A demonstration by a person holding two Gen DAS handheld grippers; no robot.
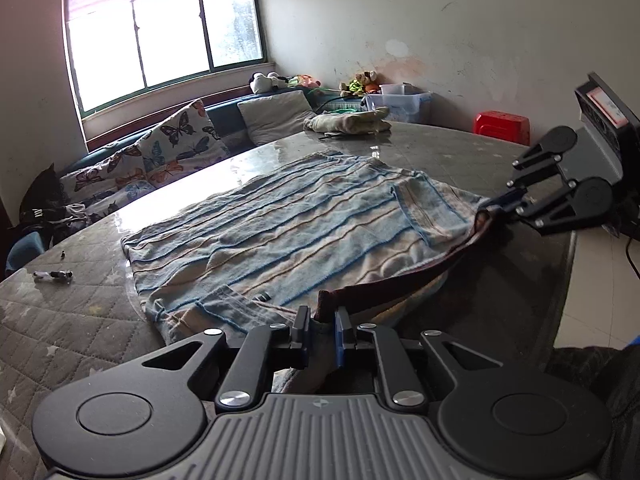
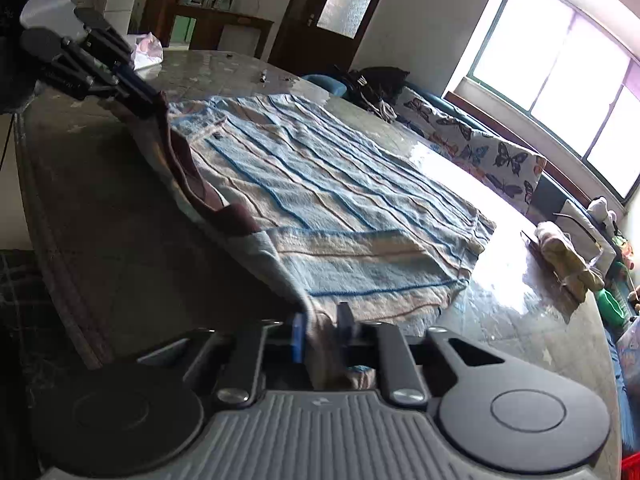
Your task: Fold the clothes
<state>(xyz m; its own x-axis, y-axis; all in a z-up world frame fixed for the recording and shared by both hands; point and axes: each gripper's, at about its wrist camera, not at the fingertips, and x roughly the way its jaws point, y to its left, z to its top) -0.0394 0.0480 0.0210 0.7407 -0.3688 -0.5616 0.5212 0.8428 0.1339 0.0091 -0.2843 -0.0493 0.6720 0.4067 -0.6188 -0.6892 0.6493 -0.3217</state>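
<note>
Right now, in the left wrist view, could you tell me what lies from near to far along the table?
Left tongs gripping the shirt's dark collar → striped blue shirt → folded beige garment at the far table edge → clear plastic storage bin beyond.

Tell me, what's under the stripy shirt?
The grey table lies under the stripy shirt. Anything beneath its middle is covered, so I can't tell.

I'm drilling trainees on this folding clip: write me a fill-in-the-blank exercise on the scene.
1. Both grippers are shut on the ____ shirt's near edge.
2. The shirt's dark brown collar stretches between the left gripper and the ____ gripper.
3. On the table's far side lies a folded ____ garment.

Missing words: striped; right; beige
</note>
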